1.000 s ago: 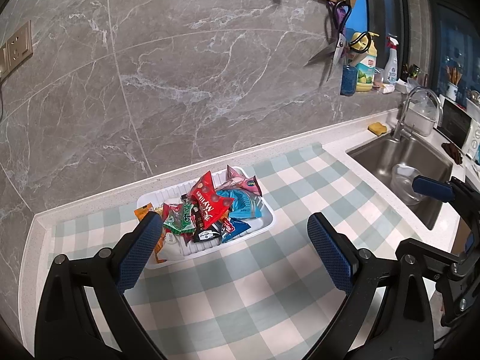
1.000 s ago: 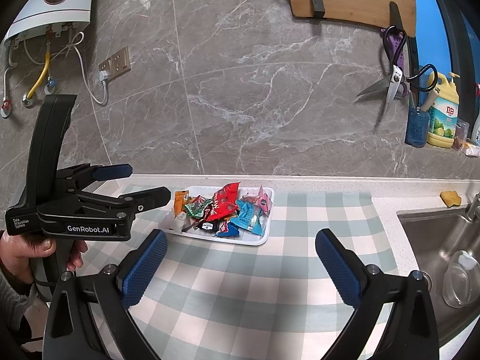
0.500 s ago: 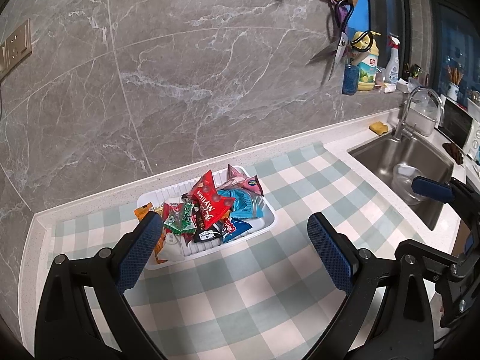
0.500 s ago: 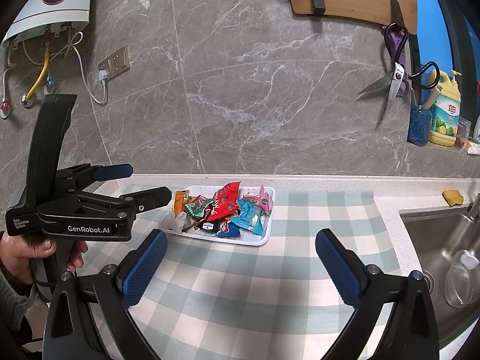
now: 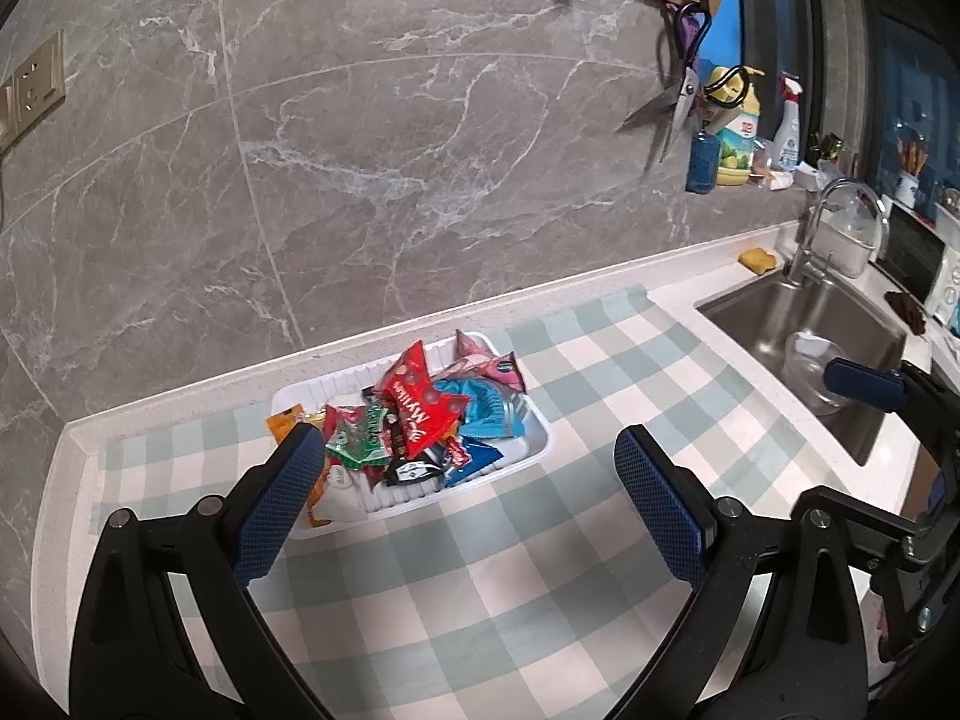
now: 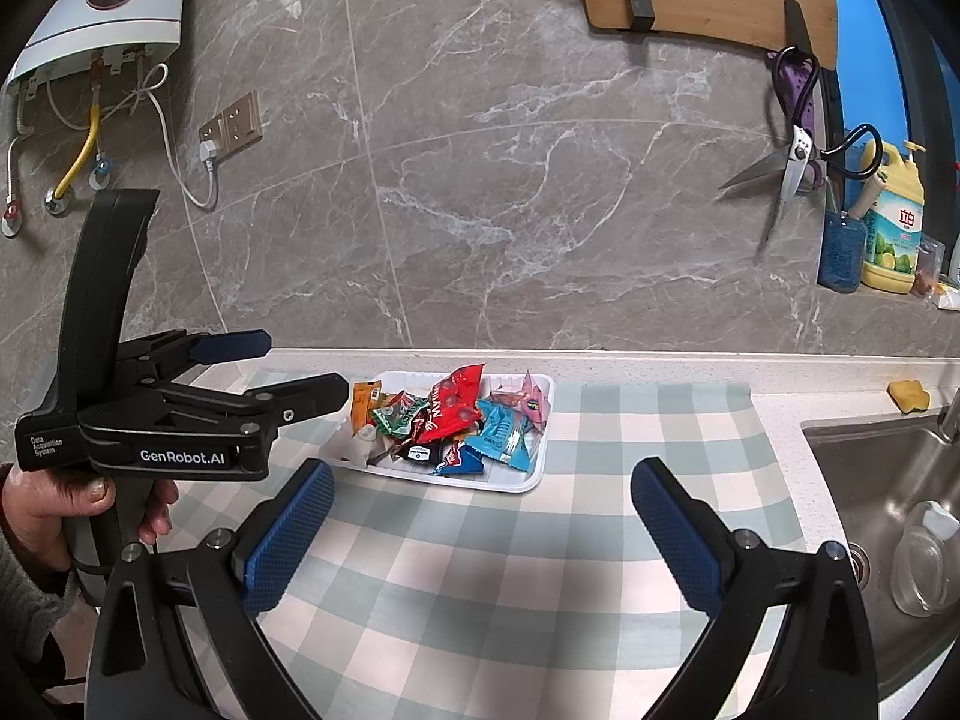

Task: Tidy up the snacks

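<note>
A white tray (image 5: 534, 456) sits on the checked cloth near the wall, piled with several snack packets: a red one (image 5: 420, 402) on top, a green one (image 5: 357, 438), a blue one (image 5: 489, 414), a pink one (image 5: 498, 366). It also shows in the right wrist view (image 6: 528, 483), with the red packet (image 6: 453, 405). My left gripper (image 5: 468, 504) is open and empty, held above the cloth just in front of the tray; it also shows in the right wrist view (image 6: 288, 369). My right gripper (image 6: 480, 534) is open and empty, further back from the tray.
A steel sink (image 5: 840, 336) with a tap and a glass bowl lies to the right. A yellow sponge (image 6: 909, 396) sits on the counter behind it. Scissors (image 6: 792, 168), a chopping board and bottles are along the marble wall. A water heater (image 6: 102, 0) hangs top left.
</note>
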Demonstrator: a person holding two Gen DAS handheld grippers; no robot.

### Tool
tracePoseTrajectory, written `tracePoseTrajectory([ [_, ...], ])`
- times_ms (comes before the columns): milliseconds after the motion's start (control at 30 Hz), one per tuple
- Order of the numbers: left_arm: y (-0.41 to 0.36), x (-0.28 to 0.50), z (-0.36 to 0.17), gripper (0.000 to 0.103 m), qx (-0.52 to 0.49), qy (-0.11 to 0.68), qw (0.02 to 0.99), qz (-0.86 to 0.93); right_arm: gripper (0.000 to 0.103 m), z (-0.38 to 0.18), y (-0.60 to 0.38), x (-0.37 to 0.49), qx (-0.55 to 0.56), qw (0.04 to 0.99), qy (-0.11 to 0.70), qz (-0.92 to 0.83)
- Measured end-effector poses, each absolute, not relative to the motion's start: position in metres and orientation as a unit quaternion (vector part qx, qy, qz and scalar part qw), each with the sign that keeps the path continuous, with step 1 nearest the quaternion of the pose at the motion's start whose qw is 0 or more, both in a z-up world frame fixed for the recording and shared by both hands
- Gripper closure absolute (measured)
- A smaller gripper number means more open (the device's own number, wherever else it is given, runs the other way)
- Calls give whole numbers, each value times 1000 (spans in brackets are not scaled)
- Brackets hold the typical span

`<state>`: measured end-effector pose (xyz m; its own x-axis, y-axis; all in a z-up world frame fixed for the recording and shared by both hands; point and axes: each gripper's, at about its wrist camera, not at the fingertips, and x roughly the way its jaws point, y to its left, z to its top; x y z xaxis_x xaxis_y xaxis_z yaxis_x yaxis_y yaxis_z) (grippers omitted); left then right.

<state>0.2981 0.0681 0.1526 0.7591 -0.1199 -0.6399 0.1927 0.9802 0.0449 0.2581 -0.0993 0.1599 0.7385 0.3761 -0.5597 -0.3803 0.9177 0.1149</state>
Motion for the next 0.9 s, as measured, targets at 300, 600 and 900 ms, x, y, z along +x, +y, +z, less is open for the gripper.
tracePoseTrajectory([
  [300,53,287,153,5,146,289,946,14,2,159,-95,260,0,931,301,205],
  [600,44,274,147,5,173,270,947,15,2,155,-94,250,9,931,304,203],
  [900,44,273,140,5,144,292,946,-3,1,150,-98,247,22,929,311,199],
])
